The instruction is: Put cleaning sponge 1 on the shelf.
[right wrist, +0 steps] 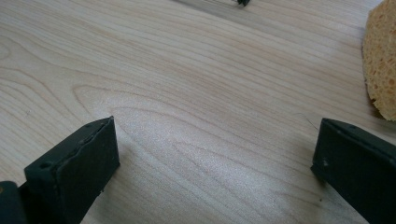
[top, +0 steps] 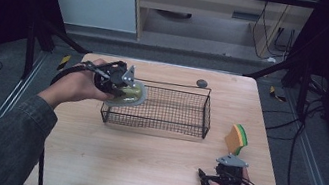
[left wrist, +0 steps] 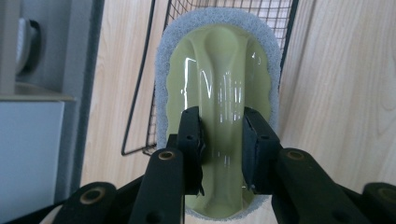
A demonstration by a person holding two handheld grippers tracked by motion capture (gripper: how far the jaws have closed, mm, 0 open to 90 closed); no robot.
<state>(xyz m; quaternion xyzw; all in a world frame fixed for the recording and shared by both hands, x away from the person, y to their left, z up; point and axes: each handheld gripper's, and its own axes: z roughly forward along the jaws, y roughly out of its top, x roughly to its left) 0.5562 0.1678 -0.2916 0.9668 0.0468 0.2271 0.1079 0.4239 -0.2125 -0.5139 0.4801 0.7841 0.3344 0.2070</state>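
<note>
Wooden table [top: 141, 159]; one basket [top: 165, 108]; two sponges.

Your right gripper [right wrist: 215, 163] sits low over the pale wooden table [right wrist: 196, 84], its two black jaws standing wide apart with bare wood grain between them and nothing held. At the right edge, just beyond the right jaw, you have the porous yellow-orange sponge [right wrist: 380, 60] resting on the wood, clear of the jaw. Far off at the top edge a small dark object [right wrist: 243, 2] pokes in, too cropped to identify.
</note>
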